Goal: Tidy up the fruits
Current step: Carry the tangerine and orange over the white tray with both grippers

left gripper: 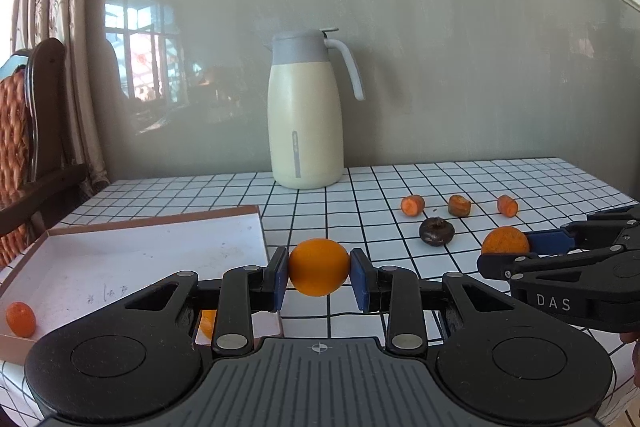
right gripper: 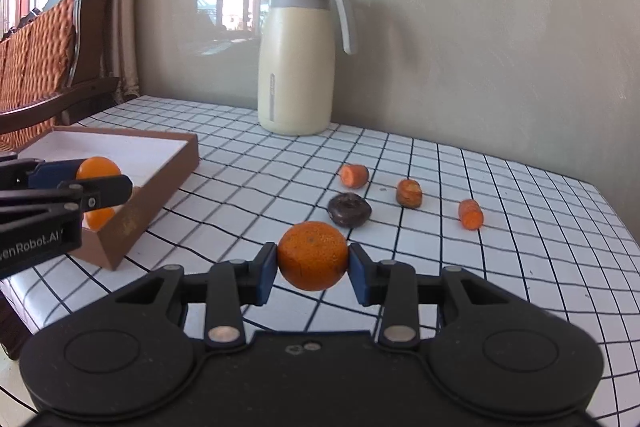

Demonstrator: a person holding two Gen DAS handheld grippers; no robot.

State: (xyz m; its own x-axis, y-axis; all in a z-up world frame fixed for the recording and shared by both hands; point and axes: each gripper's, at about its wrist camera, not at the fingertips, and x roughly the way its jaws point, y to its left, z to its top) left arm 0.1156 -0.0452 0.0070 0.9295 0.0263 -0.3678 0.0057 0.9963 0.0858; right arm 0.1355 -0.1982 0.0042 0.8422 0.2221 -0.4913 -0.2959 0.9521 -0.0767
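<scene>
My left gripper [left gripper: 319,273] is shut on a smooth orange [left gripper: 319,259], held just off the right edge of a shallow brown box [left gripper: 160,221] with a white floor. Inside the box lie a small orange [left gripper: 20,319] and another orange [left gripper: 208,323], half hidden by my fingers. My right gripper [right gripper: 313,267] is shut on a rougher orange [right gripper: 313,253] above the checked tablecloth [right gripper: 520,267]. The right wrist view shows the left gripper [right gripper: 96,179] with its orange [right gripper: 98,167] over the box [right gripper: 160,183]. The left wrist view shows the right gripper [left gripper: 506,251] with its orange [left gripper: 505,241].
Three carrot pieces [right gripper: 354,175] [right gripper: 409,193] [right gripper: 471,214] and a dark wrinkled round thing [right gripper: 349,211] lie mid-table. A cream and grey thermos jug [right gripper: 296,59] stands against the wall. A wooden chair with an orange cushion [right gripper: 44,51] is at the left, by curtains.
</scene>
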